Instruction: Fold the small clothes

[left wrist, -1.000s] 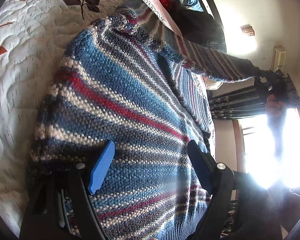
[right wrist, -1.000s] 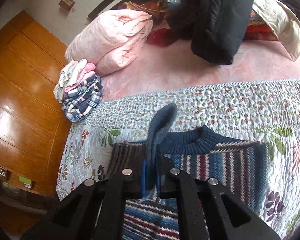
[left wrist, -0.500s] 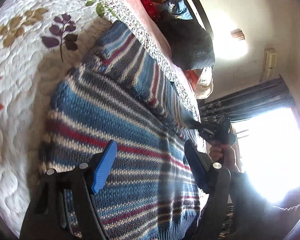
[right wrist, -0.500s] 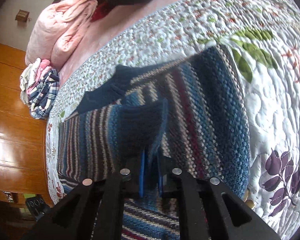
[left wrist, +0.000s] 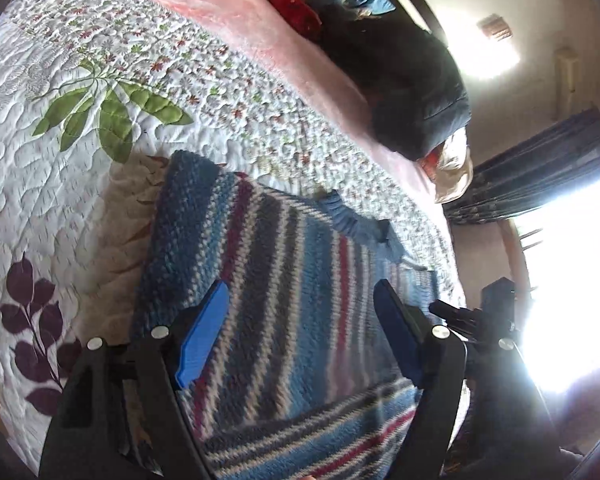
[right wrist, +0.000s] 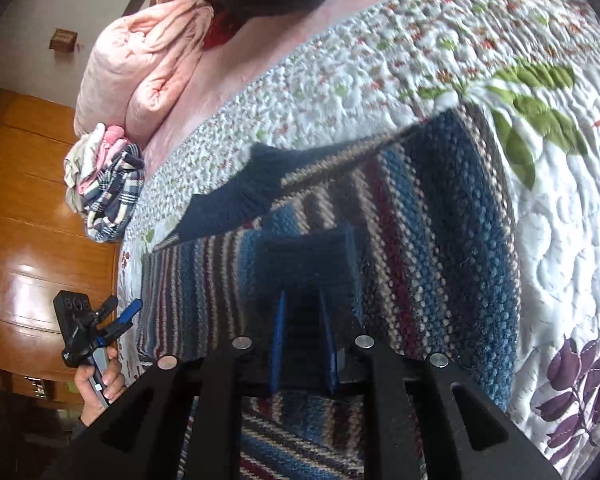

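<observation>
No writing is readable. Left gripper (left wrist: 300,336) hovers wide open, empty, over the sweater (left wrist: 284,280); right gripper (right wrist: 302,344), jaws parted slightly, straddles the cuff (right wrist: 306,256).

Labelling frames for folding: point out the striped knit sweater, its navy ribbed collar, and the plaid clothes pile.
Striped knit sweater (left wrist: 284,280): left wrist view, body.
Navy ribbed collar (right wrist: 236,200): right wrist view, middle.
Plaid clothes pile (right wrist: 112,196): right wrist view, side.

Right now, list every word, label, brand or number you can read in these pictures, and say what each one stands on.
None can be read.
left gripper: a small white mark low on its black body and round marks on its back, too small to read.
striped sweater: no tag or print shows.
quilt: only leaf and flower patterns, no writing.
</observation>
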### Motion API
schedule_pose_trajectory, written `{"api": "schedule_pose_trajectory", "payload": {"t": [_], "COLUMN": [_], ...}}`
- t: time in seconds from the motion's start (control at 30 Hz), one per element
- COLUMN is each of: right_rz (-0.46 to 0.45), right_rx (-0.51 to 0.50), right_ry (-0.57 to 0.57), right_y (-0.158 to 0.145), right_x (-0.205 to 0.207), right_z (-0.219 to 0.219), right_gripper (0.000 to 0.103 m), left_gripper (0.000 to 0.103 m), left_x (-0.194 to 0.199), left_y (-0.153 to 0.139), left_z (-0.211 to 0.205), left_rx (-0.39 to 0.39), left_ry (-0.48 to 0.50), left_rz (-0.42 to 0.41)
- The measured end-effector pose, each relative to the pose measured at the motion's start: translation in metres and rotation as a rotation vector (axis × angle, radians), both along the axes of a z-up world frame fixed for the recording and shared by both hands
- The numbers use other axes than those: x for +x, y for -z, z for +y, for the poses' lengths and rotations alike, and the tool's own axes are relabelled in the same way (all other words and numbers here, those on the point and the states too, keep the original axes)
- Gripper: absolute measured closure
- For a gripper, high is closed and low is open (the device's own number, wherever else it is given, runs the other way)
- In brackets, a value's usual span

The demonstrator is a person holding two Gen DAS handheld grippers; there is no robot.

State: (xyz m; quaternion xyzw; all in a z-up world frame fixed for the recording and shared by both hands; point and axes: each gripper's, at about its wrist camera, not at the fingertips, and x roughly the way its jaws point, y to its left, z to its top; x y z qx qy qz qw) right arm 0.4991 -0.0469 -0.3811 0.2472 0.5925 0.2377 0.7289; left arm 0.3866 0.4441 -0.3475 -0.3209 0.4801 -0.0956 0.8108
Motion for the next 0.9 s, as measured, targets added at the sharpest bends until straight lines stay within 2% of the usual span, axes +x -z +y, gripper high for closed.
{"api": "schedule_pose_trajectory", "payload": {"t": [0.07,0.13,0.17,0.27,0.37,0.47,0.53,0.57,0.6,0.7,0.77,0.83,0.9], "right_rz": [0.013,0.018,0.0,-0.023,-0.005,0.016,0.028,0.021,0.003,-0.018,0.008,0.056,0.046], "right_rx": [0.006,0.041,0.047,0.097,0.095,0.039,0.051,0.06,0.063,0.074,0.05,0.007,-0.008], "right_ry": [0.004,0.015,0.02,0.01,-0.037,-0.036,-0.023,-0.014,-0.006,0.022,0.053,0.06,0.066], "right_y": [0.014,0.012,0.005,-0.008,0.0,0.019,0.018,0.011,0.002,-0.012,-0.003,0.017,0.017], "right_x": [0.001,0.0,-0.002,-0.015,-0.028,-0.032,-0.031,-0.032,-0.034,-0.044,-0.049,-0.051,-0.055], "right_z": [-0.008,-0.017,-0.021,-0.031,-0.029,-0.026,-0.028,-0.031,-0.036,-0.059,-0.072,-0.076,-0.076], "right_gripper": [0.103,0.103,0.098,0.095,0.095,0.103,0.103,0.098,0.092,0.091,0.091,0.093,0.093], "left_gripper": [0.043,0.043,0.042,0.042,0.043,0.043,0.046,0.046,0.045,0.036,0.032,0.033,0.033], "left_x": [0.006,0.005,0.003,-0.016,-0.037,-0.04,-0.039,-0.04,-0.041,-0.055,-0.061,-0.065,-0.07], "left_y": [0.021,0.017,0.011,-0.012,-0.018,0.007,0.021,0.017,0.011,-0.005,0.004,0.015,0.007], "left_z": [0.005,0.007,0.007,0.002,-0.01,-0.023,-0.024,-0.024,-0.022,-0.017,-0.02,-0.02,-0.018], "left_rx": [0.035,0.045,0.044,0.0,-0.029,0.046,0.063,0.066,0.055,0.021,0.06,0.087,0.087], "left_ry": [-0.01,0.005,0.012,0.064,0.123,0.153,0.154,0.146,0.133,0.129,0.143,0.15,0.116], "left_rz": [0.057,0.052,0.045,-0.029,-0.065,0.026,0.054,0.057,0.049,-0.007,0.035,0.065,0.072]}}
